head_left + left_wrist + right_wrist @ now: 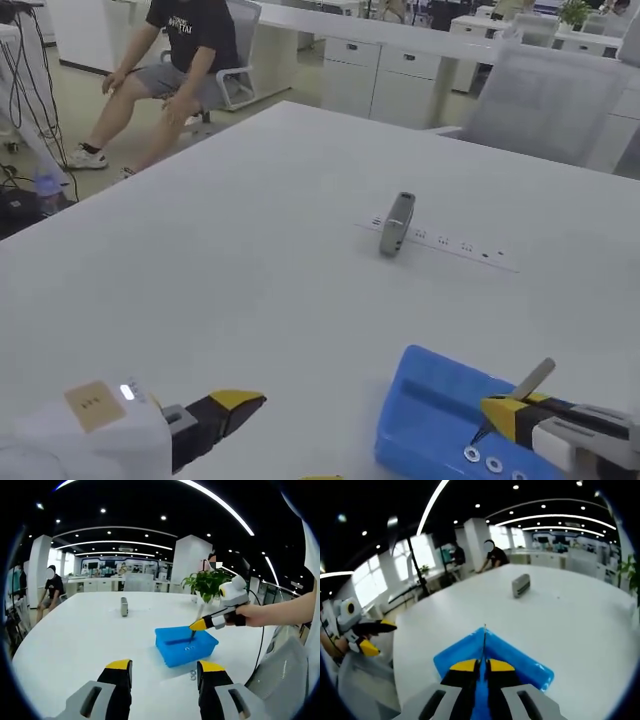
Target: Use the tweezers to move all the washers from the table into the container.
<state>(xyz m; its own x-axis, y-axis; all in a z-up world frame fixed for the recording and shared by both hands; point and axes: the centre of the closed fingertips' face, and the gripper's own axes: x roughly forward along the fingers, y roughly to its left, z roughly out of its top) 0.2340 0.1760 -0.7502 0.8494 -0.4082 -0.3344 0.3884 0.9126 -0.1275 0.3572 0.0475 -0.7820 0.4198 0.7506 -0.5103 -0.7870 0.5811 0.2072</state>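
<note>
A blue container (425, 400) sits at the near right of the white table (250, 260). Two washers (482, 459) lie inside it. My right gripper (500, 412) is shut on the tweezers (534, 379), whose tips point down into the container. In the right gripper view the tweezers (484, 642) run forward from the shut jaws over the container (455, 657). In the left gripper view the right gripper (200, 625) holds the tweezers over the container (175, 655), and loose washers (192, 674) lie on the table just in front of it. My left gripper (162, 672) is open and holds nothing.
A grey metal block (397, 224) stands mid-table beside a flush socket strip (450, 245). A person (170, 60) sits on a chair beyond the far left edge. Office chairs (545, 100) and desks stand behind the table.
</note>
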